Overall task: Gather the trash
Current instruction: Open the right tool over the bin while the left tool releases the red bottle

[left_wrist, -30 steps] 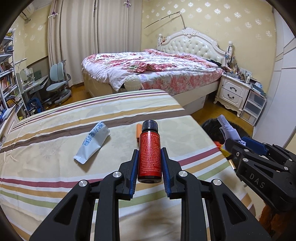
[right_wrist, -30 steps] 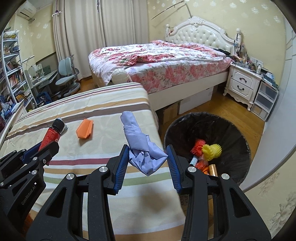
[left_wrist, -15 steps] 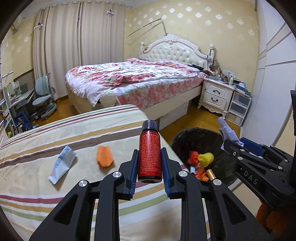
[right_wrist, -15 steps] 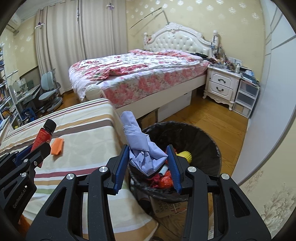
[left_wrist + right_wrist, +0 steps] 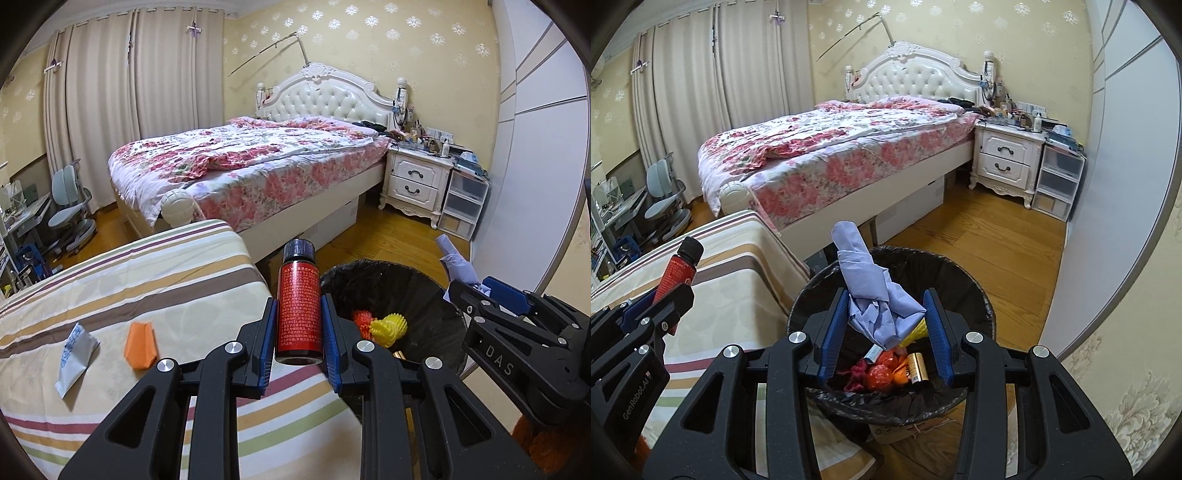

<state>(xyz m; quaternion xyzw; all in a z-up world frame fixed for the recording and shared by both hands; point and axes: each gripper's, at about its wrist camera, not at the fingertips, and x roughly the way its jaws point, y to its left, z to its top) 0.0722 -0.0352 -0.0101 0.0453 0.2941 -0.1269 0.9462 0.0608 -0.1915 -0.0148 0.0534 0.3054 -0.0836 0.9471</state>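
Note:
My left gripper [image 5: 298,314] is shut on a small red bottle [image 5: 298,314] with a black cap, held upright over the right edge of the striped table [image 5: 147,288]. The same bottle [image 5: 677,267] shows at the left of the right wrist view. My right gripper [image 5: 886,314] is shut on a crumpled lilac paper wad [image 5: 875,295] and hangs above the black-lined trash bin [image 5: 975,295]. The bin [image 5: 424,291] holds red, yellow and gold scraps. An orange folded piece [image 5: 140,345] and a white-blue sachet [image 5: 74,354] lie on the table.
A flowered bed [image 5: 240,162] stands behind the table, with a white nightstand [image 5: 417,181] and clear drawers [image 5: 465,203] to its right. Wood floor [image 5: 990,236] lies between bed and bin. A wardrobe wall [image 5: 1126,184] runs along the right. Desk chair [image 5: 70,214] at far left.
Both grippers have swung right, off the middle of the table toward the bin. The paper wad now hangs over the bin opening and the bottle sits at the table's edge beside it.

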